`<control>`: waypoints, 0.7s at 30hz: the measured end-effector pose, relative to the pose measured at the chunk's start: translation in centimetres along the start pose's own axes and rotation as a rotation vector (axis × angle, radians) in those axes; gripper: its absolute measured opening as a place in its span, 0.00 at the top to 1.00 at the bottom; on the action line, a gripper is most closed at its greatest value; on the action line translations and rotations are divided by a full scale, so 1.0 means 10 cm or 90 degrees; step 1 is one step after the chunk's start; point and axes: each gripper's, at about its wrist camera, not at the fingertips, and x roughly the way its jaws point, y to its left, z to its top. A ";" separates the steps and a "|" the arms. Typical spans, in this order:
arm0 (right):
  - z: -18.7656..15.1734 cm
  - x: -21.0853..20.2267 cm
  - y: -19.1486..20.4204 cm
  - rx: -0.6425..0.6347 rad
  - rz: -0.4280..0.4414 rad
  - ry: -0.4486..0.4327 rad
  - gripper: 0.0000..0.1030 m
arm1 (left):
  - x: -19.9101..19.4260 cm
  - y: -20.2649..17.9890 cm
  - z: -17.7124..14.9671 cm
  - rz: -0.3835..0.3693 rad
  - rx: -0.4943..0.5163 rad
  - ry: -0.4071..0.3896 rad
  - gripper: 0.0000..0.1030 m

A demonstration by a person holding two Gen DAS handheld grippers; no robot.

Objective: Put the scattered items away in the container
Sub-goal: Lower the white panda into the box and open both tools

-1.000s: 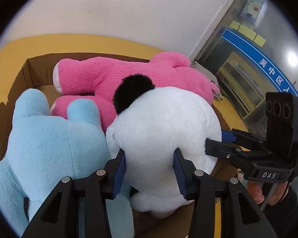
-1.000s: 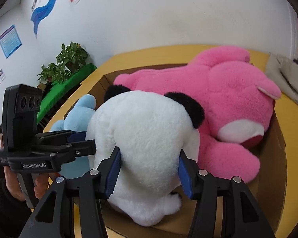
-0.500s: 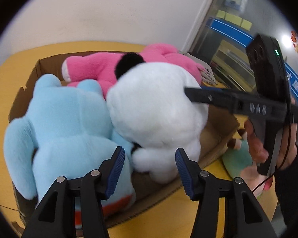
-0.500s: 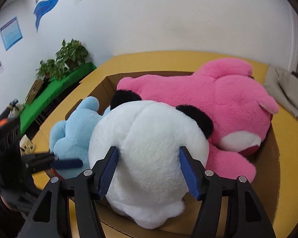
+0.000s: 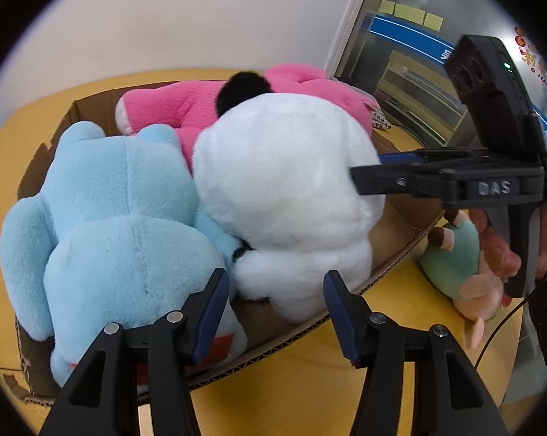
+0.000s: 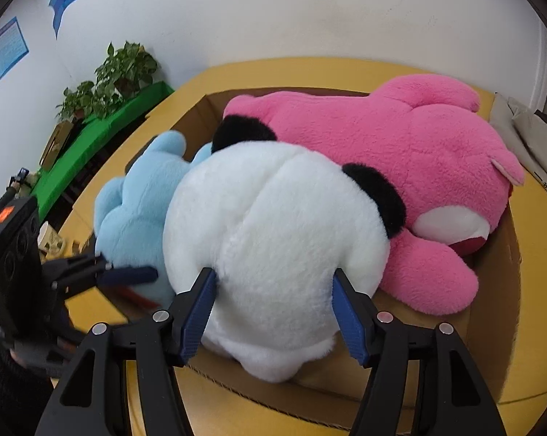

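Panda (image 6: pixel 273 239): in the cardboard box (image 6: pixel 506 290), dead ahead at 12 o'clock of the right tongs (image 6: pixel 273 312), between the blue toy (image 6: pixel 135 210) and pink bear (image 6: pixel 400 145).
Right tongs: blue pads spread wide, touching the panda's flanks; grip or release, I can't tell.
Left tongs (image 5: pixel 277 312): wide, holding nothing.
Loose toy (image 5: pixel 458 261): outside the box at 3 o'clock of the left tongs, nearer the right hand; long axis unclear.
Writing: "DAS" on the right tool.

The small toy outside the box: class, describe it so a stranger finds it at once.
Start at the cardboard box on the yellow table. Just beyond the box's right-hand wall lies a small mint-green and pink plush toy, the only toy outside the box and far smaller than those inside.
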 end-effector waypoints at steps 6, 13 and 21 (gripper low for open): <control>-0.10 -0.32 0.00 -0.006 0.019 -0.056 0.26 | -0.26 -0.07 0.13 -0.007 0.008 -0.041 0.49; -0.48 -0.87 -0.10 0.022 0.021 -0.131 0.13 | -0.23 -0.33 0.73 -0.038 0.031 -0.107 0.37; -0.82 -1.20 -0.16 0.045 0.011 -0.141 0.11 | 0.42 -0.29 0.83 0.078 0.074 -0.028 0.35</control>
